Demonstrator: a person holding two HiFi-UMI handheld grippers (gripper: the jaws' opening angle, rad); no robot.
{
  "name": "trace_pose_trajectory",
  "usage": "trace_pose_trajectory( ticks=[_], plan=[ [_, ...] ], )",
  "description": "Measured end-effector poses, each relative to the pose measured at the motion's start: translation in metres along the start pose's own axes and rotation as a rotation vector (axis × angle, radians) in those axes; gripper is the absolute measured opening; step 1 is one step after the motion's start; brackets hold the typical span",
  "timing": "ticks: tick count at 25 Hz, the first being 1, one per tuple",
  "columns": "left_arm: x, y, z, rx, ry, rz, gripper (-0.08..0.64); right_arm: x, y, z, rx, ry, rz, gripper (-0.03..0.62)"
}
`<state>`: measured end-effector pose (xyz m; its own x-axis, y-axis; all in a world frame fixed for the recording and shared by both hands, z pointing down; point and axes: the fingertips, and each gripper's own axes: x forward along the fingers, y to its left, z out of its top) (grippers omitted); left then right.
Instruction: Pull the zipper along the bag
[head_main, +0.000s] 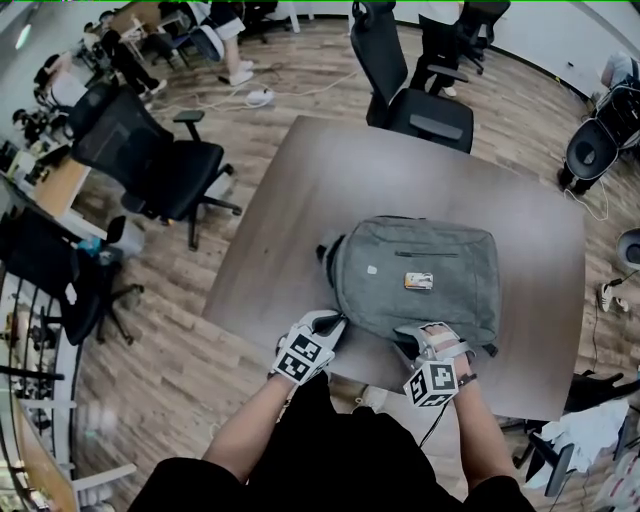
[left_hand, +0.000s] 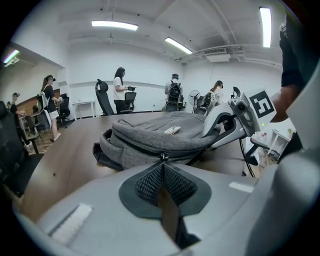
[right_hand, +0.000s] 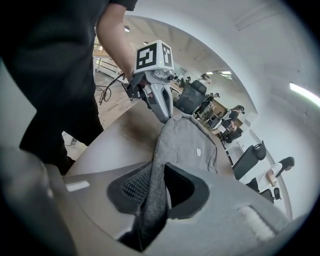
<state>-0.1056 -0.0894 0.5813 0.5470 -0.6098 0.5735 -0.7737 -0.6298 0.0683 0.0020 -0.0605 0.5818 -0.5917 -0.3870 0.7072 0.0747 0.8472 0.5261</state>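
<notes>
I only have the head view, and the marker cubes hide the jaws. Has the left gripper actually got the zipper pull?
Observer: Yes. In the left gripper view, the left gripper has its jaws shut on the small metal zipper pull at the near edge of the bag.
Operator: And the right one, is it just resting on the bag?
Observer: No. The right gripper view shows the right gripper clamping a fold of the bag's grey fabric between its jaws.
</notes>
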Motion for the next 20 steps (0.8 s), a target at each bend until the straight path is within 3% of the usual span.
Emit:
trace_pose_trajectory(
  ticks=[5,9,13,18,20],
  plan=[
    [-0.003,-0.006,0.002,0.029,-0.005,0.018,0.026,-0.001,0.008,-0.005,0.045,0.000,-0.020,0.102],
    [-0.006,-0.009,0.008,0.057,-0.005,0.028,0.026,-0.007,0.004,0.008,0.239,-0.047,-0.026,0.254],
    [-0.007,-0.015,0.013,0.089,-0.005,0.018,0.026,-0.014,-0.018,0.043,0.436,-0.176,-0.058,0.256],
    [-0.008,-0.028,0.022,0.120,-0.024,0.008,0.026,0.003,-0.028,0.068,0.471,-0.173,-0.035,0.251],
    [-0.009,-0.034,0.025,0.137,-0.024,0.000,0.026,0.007,-0.027,0.069,0.493,-0.150,-0.023,0.142]
  ],
)
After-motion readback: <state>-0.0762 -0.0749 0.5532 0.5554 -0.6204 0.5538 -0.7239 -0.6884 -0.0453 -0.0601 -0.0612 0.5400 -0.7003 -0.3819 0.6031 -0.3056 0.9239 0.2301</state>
